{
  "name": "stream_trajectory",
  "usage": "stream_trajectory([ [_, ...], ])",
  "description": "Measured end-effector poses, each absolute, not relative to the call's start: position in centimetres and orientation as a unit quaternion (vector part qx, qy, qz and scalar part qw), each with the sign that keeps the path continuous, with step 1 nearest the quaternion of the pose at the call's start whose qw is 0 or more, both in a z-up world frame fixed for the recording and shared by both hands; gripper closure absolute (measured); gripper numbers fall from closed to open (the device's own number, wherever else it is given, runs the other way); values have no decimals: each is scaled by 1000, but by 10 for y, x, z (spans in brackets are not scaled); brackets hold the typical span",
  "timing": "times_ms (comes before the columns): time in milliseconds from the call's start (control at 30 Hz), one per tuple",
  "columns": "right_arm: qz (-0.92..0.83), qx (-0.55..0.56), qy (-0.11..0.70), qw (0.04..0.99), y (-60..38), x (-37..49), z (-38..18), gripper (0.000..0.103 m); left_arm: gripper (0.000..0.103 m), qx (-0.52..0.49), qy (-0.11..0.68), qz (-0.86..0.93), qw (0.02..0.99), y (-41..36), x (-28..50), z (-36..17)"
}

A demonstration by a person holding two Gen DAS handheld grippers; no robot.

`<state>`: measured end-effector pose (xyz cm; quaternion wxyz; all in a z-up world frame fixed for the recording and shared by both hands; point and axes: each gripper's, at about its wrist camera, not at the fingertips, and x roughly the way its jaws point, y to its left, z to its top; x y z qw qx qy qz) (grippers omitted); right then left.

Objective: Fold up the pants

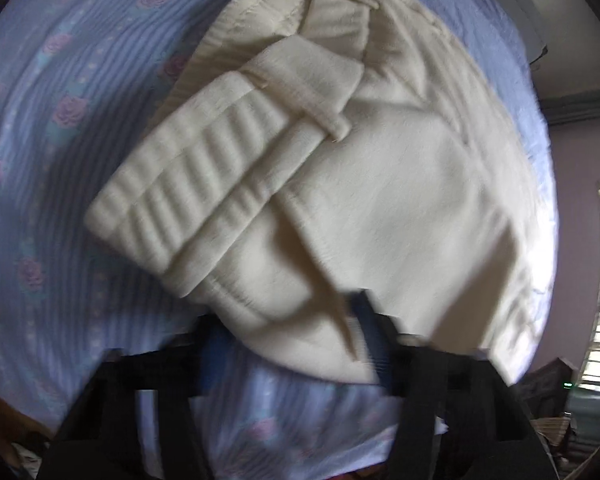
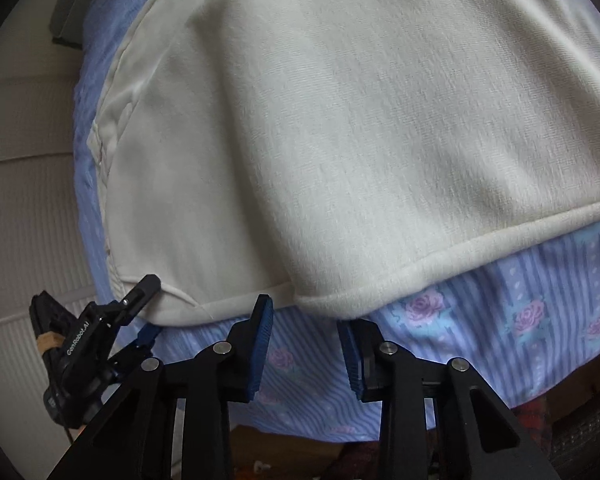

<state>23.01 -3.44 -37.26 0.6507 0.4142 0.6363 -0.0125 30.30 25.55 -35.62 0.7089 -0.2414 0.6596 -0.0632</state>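
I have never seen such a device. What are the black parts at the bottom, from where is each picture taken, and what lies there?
A person holds a tool with two jaws in each hand, and each tool carries a wide-angle camera looking along its jaws. One picture comes from the left gripper, the other from the right gripper. Cream pants lie on a blue flowered sheet. The left jaws straddle the pants' corner; whether they pinch it is unclear. The right jaws stand open before the hem, holding nothing.

Bare bedsheet [image 2: 480, 320] lies free beside the pants [image 2: 340, 140].
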Motion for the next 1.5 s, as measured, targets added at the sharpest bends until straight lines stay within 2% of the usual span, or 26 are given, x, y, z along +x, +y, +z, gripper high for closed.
stream_trajectory([
  [33, -15, 415, 634, 653, -35, 233, -370, 68, 73, -246, 657, -70, 709, 256, 304, -354],
  [133, -19, 406, 628, 664, -37, 242, -365, 70, 85, -247, 648, -91, 715, 256, 307, -341],
  [167, -22, 403, 623, 670, -38, 244, -362, 73, 87, -247, 643, -99, 718, 256, 306, -334],
  [200, -27, 395, 623, 674, -39, 246, -359, 86, 90, -245, 640, -103, 721, 257, 305, -328],
  [233, -32, 387, 625, 677, -41, 248, -356, 94, 91, -241, 636, -106, 725, 257, 304, -320],
  [367, -25, 377, 613, 694, -48, 248, -326, 95, 93, -222, 619, -120, 743, 261, 300, -288],
  [600, 6, 299, 542, 785, -50, 267, -216, 95, 93, -226, 585, -138, 767, 267, 308, -238],
  [767, 15, 274, 520, 809, -69, 320, -186, 95, 93, -230, 544, -156, 792, 255, 347, -205],
  [1067, 33, 218, 518, 827, -78, 439, -176, 95, 93, -232, 507, -143, 818, 231, 448, -194],
  [1267, 50, 200, 554, 806, -70, 519, -211, 95, 93, -235, 538, -100, 804, 234, 521, -231],
  [1500, 44, 197, 592, 780, -63, 564, -258, 95, 93, -196, 574, -75, 791, 227, 562, -269],
])
